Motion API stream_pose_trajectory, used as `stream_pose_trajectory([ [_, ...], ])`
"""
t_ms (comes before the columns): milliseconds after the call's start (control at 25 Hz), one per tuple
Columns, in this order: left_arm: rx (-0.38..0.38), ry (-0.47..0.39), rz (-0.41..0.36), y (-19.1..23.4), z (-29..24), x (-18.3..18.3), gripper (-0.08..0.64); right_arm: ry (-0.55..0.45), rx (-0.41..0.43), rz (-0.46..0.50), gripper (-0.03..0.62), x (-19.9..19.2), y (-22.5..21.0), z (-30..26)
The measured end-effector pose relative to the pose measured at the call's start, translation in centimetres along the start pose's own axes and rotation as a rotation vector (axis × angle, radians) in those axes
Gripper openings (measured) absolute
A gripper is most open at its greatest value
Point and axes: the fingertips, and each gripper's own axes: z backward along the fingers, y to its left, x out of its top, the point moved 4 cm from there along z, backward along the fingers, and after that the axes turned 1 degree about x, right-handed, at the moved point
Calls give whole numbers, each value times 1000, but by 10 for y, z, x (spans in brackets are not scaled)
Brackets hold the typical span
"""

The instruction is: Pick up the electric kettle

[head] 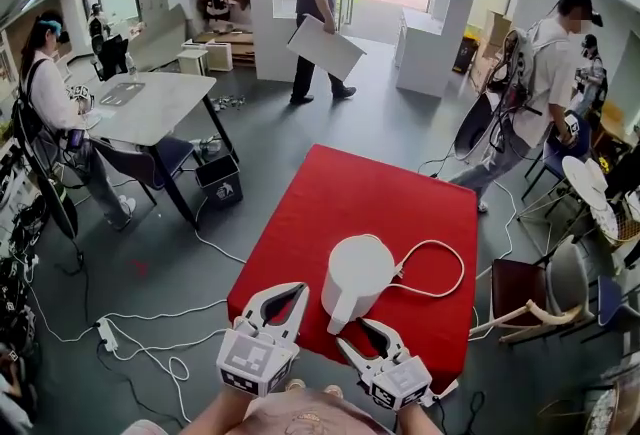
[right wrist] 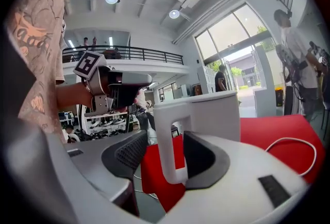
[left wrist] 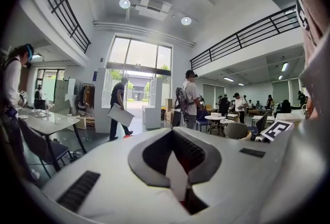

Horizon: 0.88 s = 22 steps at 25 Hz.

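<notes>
The electric kettle stands upright on the red table, close to the table's near edge, with its handle turned towards that edge and towards me. Its white cord loops across the table's right half, and I can't see where it ends.

My right gripper sits at that same near edge with its fingers spread wide. The handle's upright bar stands between them, resting against one pad or just beside it, and I have not squeezed yet. My left gripper hovers over the table's near left corner. Its tips look drawn together and I can't make out anything in its hold.

I judge the shell to be hard, smooth plastic, stiff enough to take a firm pinch but slick under my pads. I can't tell whether there is water inside, so the kettle may be light or quite heavy. Either way the body hangs off to one side of the handle, so it will want to swing and tip forward.

I should close high on the bar, near its upper bend, and clamp hard. The cord may drag or tug as the kettle leaves the table, so I should lift straight up and slowly.
</notes>
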Motion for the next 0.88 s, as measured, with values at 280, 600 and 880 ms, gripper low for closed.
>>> stream_pose_trajectory([
  [280,29,13,3,17,-2,-3,-3,29,55,15,229,-2,-3,-33],
  [600,73,18,10,40,-2,-5,-3,55,135,58,220,-9,12,-79],
  [880,98,20,12,53,-2,-10,-3,64,168,76,216,-14,16,-87],
])
